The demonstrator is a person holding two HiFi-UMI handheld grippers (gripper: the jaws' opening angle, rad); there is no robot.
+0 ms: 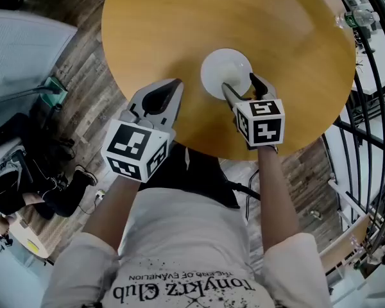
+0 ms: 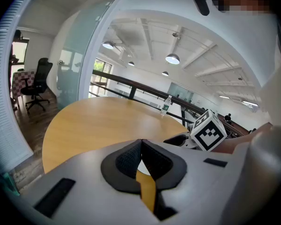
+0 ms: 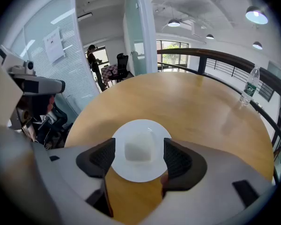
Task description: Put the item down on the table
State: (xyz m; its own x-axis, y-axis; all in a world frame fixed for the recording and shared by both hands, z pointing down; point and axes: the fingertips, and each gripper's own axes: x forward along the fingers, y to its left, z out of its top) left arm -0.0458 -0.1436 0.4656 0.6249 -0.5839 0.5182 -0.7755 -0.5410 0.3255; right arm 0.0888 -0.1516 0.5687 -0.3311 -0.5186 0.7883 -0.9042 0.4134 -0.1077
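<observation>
Round table (image 1: pixel 276 56), plate (image 3: pixel 140 128), square well (image 3: pixel 138 150), right gripper view

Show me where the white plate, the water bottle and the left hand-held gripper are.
white plate (image 3: pixel 140 151): right gripper view, middle of its face.
water bottle (image 3: pixel 249 87): right gripper view, middle of its body.
left hand-held gripper (image 2: pixel 140 143): left gripper view, where its shut jaw tips meet.

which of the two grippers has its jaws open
The right gripper: its jaws stand apart, either side of the white plate on the round table. The left gripper has its jaws pressed together with nothing between them.
</observation>
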